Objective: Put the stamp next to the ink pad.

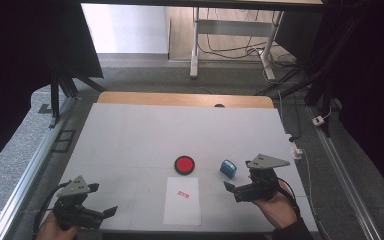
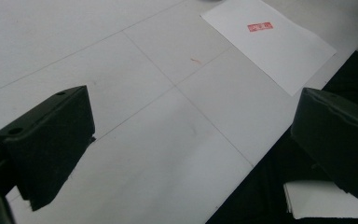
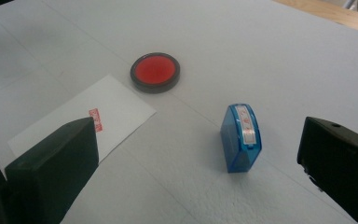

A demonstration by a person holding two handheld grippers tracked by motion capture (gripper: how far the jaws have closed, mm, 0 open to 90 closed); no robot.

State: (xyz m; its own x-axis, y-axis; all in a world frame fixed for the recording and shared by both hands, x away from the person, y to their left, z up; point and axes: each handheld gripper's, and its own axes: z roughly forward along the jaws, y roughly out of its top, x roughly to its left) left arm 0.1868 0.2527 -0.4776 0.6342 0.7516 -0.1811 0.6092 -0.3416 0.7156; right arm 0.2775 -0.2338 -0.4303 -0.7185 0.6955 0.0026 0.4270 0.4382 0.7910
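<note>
Fingers of both my right gripper (image 1: 233, 188) and left gripper (image 1: 106, 212) stand apart, empty. Blue plastic stamp (image 1: 227, 168) lies at 11 o'clock of my right gripper; I'd straddle its narrow sides squarely

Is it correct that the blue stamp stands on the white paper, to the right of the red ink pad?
Not quite. The blue stamp stands on the bare table, apart from the white paper. It is indeed to the right of the red ink pad. The right gripper view shows the gap clearly.
</note>
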